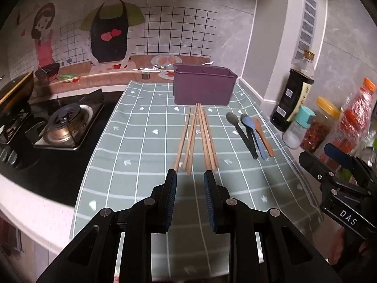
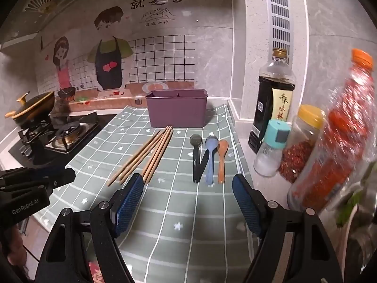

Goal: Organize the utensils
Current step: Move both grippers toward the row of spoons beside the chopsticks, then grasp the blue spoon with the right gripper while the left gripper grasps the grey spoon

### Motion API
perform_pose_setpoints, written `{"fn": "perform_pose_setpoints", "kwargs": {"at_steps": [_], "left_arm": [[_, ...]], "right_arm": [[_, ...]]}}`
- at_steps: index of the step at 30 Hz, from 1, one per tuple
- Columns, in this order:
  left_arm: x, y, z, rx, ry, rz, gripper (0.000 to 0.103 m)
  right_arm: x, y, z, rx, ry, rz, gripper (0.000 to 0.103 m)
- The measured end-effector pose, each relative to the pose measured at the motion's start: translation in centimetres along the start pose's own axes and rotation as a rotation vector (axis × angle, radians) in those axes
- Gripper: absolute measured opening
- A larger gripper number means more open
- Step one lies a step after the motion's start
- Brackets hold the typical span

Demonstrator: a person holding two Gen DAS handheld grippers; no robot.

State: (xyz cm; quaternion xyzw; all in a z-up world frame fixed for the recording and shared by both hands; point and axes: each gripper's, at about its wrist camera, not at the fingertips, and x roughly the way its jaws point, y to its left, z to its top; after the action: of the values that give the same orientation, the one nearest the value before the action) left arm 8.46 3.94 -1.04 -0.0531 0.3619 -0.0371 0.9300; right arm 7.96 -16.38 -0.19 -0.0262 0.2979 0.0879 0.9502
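Several wooden chopsticks (image 1: 198, 136) (image 2: 148, 156) lie fanned on the green checked cloth (image 1: 146, 146) in front of a purple utensil holder (image 1: 203, 85) (image 2: 176, 110). To their right lie three spoons side by side: black (image 1: 240, 133) (image 2: 196, 158), blue (image 1: 253, 136) (image 2: 210, 158) and orange (image 1: 265, 139) (image 2: 222, 160). My left gripper (image 1: 190, 176) hovers just short of the chopsticks' near ends, jaws apart with nothing between them. My right gripper (image 2: 188, 181) is wide open just short of the spoon handles, nothing held.
A gas stove (image 1: 63, 125) (image 2: 61, 136) with a black pot (image 2: 33, 110) sits left of the cloth. Along the right wall stand a soy sauce bottle (image 2: 273, 101), a salt shaker (image 2: 271, 148), a chilli flake jar (image 2: 301, 141) and a red bottle (image 2: 337, 136).
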Motion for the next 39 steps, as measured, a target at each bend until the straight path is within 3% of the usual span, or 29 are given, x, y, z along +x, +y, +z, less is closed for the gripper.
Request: {"fn": "perform_pose_setpoints", "kwargs": {"at_steps": [13, 15, 23, 34, 39], "left_arm": [[4.4, 4.9, 5.7, -0.007, -0.002, -0.102, 0.025], [4.9, 5.8, 6.3, -0.008, -0.001, -0.12, 0.025], [7.0, 7.7, 8.8, 0.011, 0.006, -0.181, 0.025], [10.2, 6.4, 10.7, -0.019, 0.056, -0.213, 0.025], [10.9, 5.1, 11.1, -0.052, 0.033, -0.147, 0.025]], "right_arm": [[7.0, 1.3, 5.6, 0.011, 0.034, -0.095, 0.076], [8.0, 1.5, 6.0, -0.004, 0.058, -0.135, 0.076], [12.5, -0.2, 7.3, 0.087, 0.149, -0.164, 0.073], [20.1, -3.3, 6.9, 0.074, 0.311, -0.174, 0.057], [22.9, -4.6, 6.1, 0.069, 0.324, -0.14, 0.057]]}}
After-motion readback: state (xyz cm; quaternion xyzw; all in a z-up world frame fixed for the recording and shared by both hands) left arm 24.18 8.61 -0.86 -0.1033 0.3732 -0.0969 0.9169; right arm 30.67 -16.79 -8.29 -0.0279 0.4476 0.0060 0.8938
